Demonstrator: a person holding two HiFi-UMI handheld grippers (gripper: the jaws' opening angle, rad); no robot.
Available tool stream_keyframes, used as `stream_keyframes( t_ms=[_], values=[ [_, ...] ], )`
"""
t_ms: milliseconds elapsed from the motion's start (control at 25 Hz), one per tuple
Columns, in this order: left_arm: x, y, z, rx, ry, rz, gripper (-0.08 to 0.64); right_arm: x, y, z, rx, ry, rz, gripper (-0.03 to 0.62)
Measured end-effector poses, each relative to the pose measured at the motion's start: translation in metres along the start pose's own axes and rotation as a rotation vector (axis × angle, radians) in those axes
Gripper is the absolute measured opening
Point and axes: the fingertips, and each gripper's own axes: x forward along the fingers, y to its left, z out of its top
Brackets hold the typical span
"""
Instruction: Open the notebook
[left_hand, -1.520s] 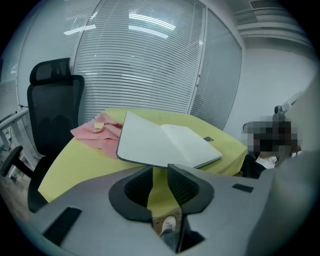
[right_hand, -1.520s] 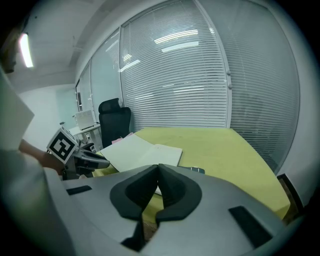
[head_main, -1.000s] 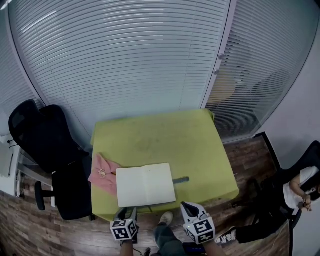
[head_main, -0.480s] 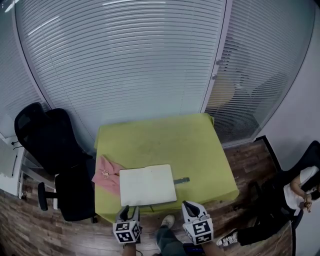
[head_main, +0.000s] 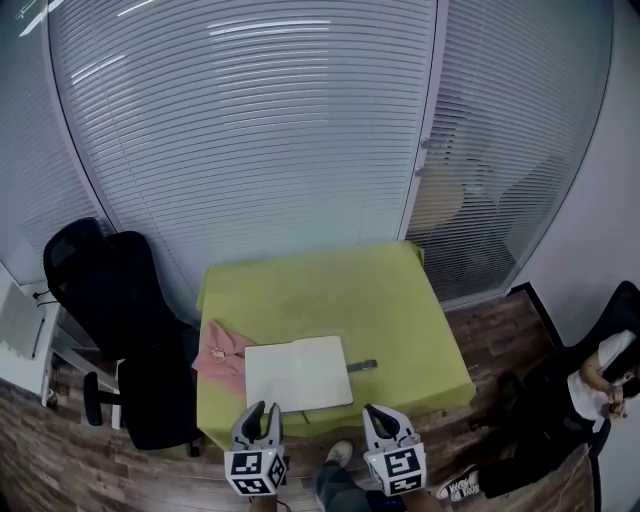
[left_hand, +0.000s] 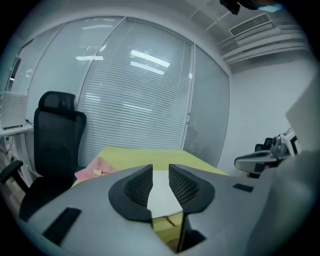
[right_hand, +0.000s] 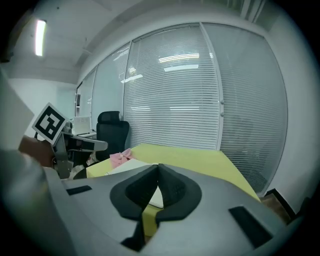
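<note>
- Two grippers hang off the table's near edge, each carrying a cube of black-and-white square markers, neither touching anything.
- Left gripper (head_main: 261, 412): its dark, mesh-textured pads stand a narrow gap apart and are closing. Nothing is between them; the white page shows only beyond the gap.
- Right gripper (head_main: 376, 412): its curved black jaws meet at the tips, pressed together on nothing.
- Notebook (head_main: 298, 373): it lies open and flat, a pale rectangle of blank pages with a faint centre fold, near the front edge of the table (head_main: 330, 290).
- The table is square, draped in a matte yellow-green cloth.
- A crumpled pink cloth (head_main: 222, 350) sits just beside the notebook's left edge; a small dark flat object (head_main: 362, 366) lies just beside its right edge.
- A black padded office chair (head_main: 110, 300) stands left of the table on wood-plank flooring.
- Horizontal slatted blinds (head_main: 250, 130) cover the glass wall behind.
</note>
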Motion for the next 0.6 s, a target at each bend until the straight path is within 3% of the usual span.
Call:
stream_keyframes(
  t_ms=[280, 440, 600],
  values=[
    [-0.033, -0.024, 0.047, 0.008, -0.134, -0.027, 0.097, -0.029, 0.01, 0.037, -0.014, -0.12, -0.011, 0.012],
    [-0.048, -0.032, 0.059, -0.041, -0.176, -0.062, 0.087, -0.042, 0.013, 0.05, -0.008, -0.175, -0.024, 0.014],
    [-0.058, -0.034, 0.065, -0.019, -0.19, -0.053, 0.083, -0.05, 0.018, 0.053, -0.016, -0.199, -0.027, 0.012]
  ],
)
